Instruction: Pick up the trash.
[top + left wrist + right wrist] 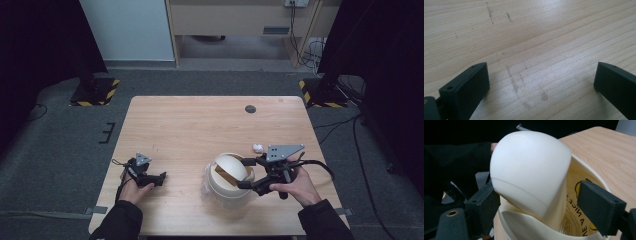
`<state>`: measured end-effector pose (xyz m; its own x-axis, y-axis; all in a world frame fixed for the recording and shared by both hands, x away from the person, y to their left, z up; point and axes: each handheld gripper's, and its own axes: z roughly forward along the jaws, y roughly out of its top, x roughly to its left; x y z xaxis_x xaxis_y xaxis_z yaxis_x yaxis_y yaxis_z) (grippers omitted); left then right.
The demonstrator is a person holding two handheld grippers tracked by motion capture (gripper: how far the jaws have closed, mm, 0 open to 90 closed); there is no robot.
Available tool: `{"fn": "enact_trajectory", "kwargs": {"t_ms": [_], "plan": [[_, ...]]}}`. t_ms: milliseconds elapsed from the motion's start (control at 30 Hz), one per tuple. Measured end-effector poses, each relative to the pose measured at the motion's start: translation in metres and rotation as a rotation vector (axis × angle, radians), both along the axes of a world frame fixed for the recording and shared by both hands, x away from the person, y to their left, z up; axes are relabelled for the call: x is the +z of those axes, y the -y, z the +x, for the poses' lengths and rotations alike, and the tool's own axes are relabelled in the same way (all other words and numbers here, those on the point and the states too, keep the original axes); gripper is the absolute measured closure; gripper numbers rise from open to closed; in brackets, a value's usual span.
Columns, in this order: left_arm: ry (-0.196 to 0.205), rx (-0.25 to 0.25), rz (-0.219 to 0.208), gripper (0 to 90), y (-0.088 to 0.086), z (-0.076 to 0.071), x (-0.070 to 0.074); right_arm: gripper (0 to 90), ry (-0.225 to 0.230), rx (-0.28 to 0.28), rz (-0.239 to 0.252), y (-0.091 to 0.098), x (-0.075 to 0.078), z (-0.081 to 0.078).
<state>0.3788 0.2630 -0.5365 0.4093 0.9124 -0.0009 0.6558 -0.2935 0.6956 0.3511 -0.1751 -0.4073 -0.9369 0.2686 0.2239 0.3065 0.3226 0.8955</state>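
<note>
My right gripper (pixel 536 202), jaws spread around the tilted inner cup (pixel 529 170), must centre before squeezing; left gripper (pixel 541 85) open, idle.

The cream lid (pixel 529 170) hides whether my right fingers (pixel 599 207) press on it. The print inside the tub (pixel 584 167) is partly covered and cut off below. The white scrap (pixel 257 147) on the desk (pixel 190 120) is too small to name.

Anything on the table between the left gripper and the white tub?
Only bare wooden table lies between the left gripper and the round white plastic tub, seen in the high view; crinkled clear plastic hugs the tub's near side.
</note>
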Motion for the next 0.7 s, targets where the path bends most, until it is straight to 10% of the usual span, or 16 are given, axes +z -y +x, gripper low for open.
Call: {"fn": "enact_trajectory", "kwargs": {"t_ms": [433,700], "plan": [[0.000,0.000,0.000,0.0,0.000,0.000,0.000,21.6,0.023,-0.032,0.066,0.019,0.014,0.002],[0.000,0.000,0.000,0.0,0.000,0.000,0.000,19.6,0.077,-0.172,0.095,0.047,0.024,0.008]]}}
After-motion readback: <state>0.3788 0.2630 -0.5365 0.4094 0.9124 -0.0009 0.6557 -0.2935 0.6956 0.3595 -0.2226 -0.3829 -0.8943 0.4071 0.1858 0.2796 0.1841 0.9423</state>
